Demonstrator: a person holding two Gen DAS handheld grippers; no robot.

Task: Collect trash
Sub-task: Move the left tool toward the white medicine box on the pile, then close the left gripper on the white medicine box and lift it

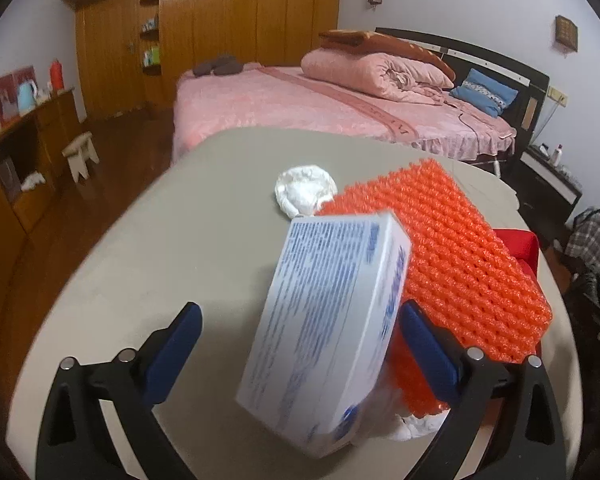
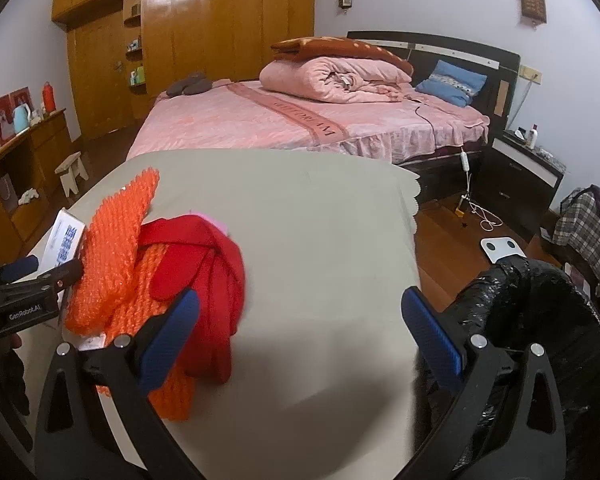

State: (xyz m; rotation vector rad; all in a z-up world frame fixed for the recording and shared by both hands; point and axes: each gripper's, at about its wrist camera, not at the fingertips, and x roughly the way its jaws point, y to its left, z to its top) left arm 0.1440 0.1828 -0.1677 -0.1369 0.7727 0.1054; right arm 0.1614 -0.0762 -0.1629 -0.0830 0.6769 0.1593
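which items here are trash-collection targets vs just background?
Job items:
- white carton, tilted between the open left gripper
- orange foam netting
- crumpled white wad
- red fabric piece, likely trash, unsure
- black-lined bin beside the open right gripper

Background:
- bed
- wardrobe
- stool
- nightstand

The left gripper (image 2: 28, 280), at nine o'clock in the right wrist view, bears "GenRobot.AI" in white. The bed runner (image 2: 300, 114), at twelve o'clock, carries capital letters ending in "M", the rest unclear. The box (image 1: 332, 320) has blue print, too blurred to read.
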